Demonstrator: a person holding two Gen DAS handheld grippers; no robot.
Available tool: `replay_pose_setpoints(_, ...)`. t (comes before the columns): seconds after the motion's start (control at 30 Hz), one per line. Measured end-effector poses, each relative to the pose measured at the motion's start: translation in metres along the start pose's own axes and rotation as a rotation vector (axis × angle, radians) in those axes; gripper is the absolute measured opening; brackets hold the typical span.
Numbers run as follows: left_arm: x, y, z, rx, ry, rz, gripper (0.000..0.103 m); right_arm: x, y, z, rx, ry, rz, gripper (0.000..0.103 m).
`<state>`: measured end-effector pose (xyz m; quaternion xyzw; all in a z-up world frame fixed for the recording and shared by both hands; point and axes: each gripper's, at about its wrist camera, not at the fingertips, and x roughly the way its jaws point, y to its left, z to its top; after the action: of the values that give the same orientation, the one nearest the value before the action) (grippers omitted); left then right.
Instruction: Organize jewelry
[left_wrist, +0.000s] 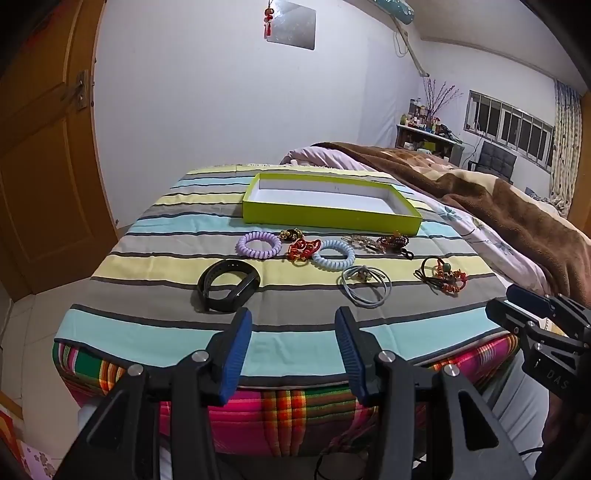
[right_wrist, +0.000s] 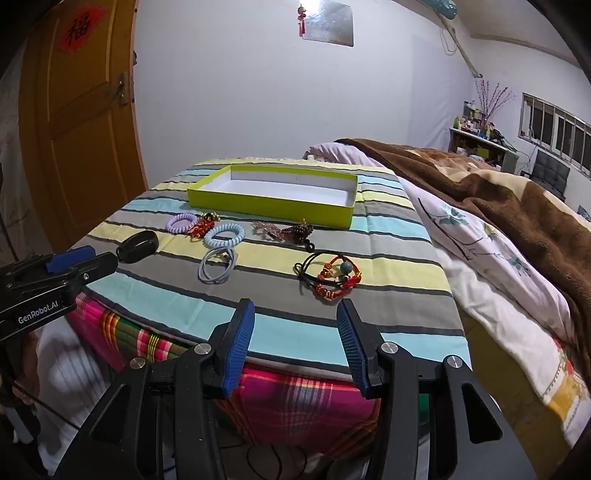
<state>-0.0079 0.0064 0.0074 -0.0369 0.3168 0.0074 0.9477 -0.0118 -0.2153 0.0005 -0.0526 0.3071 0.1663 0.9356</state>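
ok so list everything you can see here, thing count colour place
tray: 1, lime green with white inside, empty, far side of the striped cloth
striped cloth: 1, blue, yellow and grey, covering the surface
spiral hair ties: 2, purple left, pale blue centre
black wristband: 1, near left
grey elastic loops: 1 bunch, near centre
red knotted ornament: 1, between the spiral ties
red cord bracelet with green bead: 1, near right
dark beaded piece: 1, in front of the tray
brown blanket: 1, bed at right
left gripper: 1, black with blue pads, open
right gripper: 1, same, open
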Motion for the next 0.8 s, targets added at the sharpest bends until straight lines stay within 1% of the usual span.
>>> replay_pose_setpoints(0.8, 0.0001, -0.0022, -0.0005, 0.006, -0.012, 0.014, 0.049, 0.0008, -0.0012, 0.0017, 0.000, 0.000, -0.004, 0.047)
